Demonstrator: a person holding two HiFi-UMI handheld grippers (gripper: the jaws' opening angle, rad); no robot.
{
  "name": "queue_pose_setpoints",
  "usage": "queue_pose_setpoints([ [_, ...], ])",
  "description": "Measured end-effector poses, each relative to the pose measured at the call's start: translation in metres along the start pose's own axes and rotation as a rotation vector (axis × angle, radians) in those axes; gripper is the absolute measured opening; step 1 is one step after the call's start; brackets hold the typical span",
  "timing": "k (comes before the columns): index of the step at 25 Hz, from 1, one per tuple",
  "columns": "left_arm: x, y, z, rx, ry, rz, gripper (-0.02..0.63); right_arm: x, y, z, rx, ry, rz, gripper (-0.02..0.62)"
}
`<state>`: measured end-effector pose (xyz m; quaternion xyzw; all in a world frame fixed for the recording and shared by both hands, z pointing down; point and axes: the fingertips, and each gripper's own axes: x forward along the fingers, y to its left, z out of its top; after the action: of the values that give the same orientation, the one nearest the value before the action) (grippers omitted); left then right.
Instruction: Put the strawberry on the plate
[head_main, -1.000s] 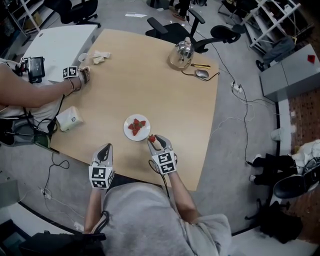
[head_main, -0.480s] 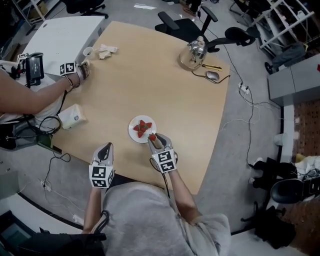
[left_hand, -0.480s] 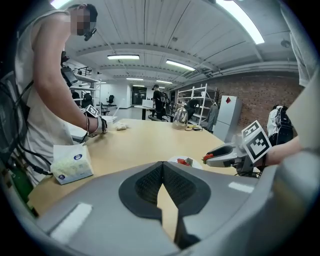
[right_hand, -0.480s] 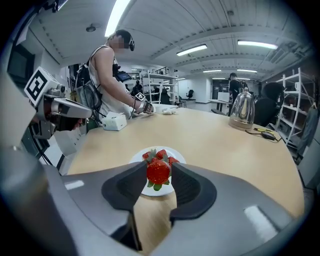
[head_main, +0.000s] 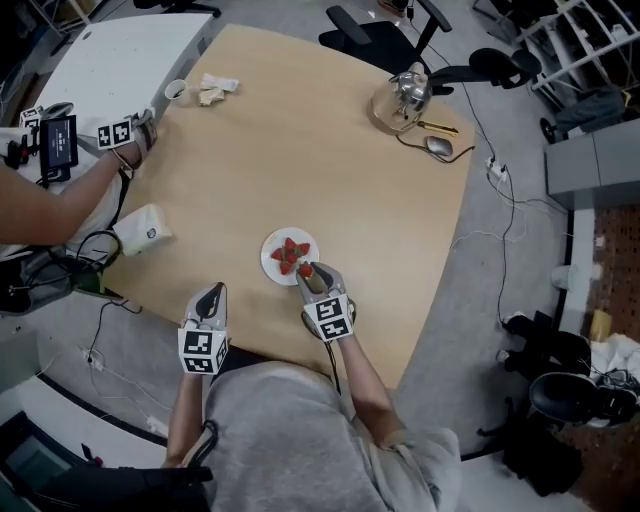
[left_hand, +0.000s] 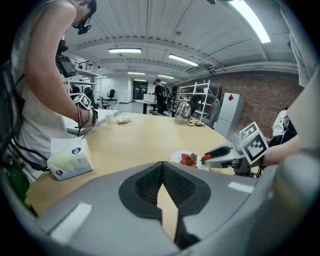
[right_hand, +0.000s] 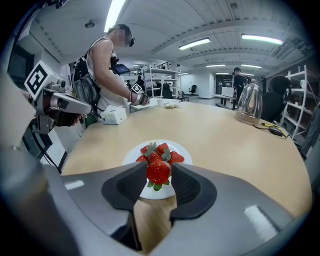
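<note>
Step in hand: setting down the fruit.

Right gripper (head_main: 306, 270): jaws part-way closed, pads pressing on either side of one strawberry (right_hand: 158, 171), leaf end down. It hangs over the near edge of the plate (head_main: 270, 262). I cannot tell whether it touches the plate yet. It sits just in front of the pile of strawberries (right_hand: 161, 151) already in the middle of the plate.

Left gripper (head_main: 211, 292): jaw tips together, nothing between them. It is low at the near table (head_main: 300, 150) edge, well left of the plate and taking no part.

How to finish well (judgement):
- Bare white shows mostly at the rim, so aim for the near free patch and not the top of the pile, where the fruit could roll off.
- Lower until the leaf end rests on the plate before releasing; a drop could bounce it onto the table.
- Add no squeeze; the flesh looks soft and would bruise.
- Open the jaws slowly, then draw back along the line of approach, clear of the pile and rim.
</note>
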<state>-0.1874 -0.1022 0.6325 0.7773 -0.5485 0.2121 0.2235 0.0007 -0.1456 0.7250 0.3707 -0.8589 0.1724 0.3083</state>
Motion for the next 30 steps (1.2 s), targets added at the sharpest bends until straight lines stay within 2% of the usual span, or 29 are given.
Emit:
queue_pose_setpoints([
  [11,0.014,0.008,-0.006,-0.008,0.039,-0.010,0.020,0.020,0.000,-0.009,0.018,0.036,0.022,0.156],
  [30,0.018,0.013,-0.014,-0.028,0.069,-0.005,0.020,0.027,0.003,-0.015,-0.013,0.075,0.030,0.156],
])
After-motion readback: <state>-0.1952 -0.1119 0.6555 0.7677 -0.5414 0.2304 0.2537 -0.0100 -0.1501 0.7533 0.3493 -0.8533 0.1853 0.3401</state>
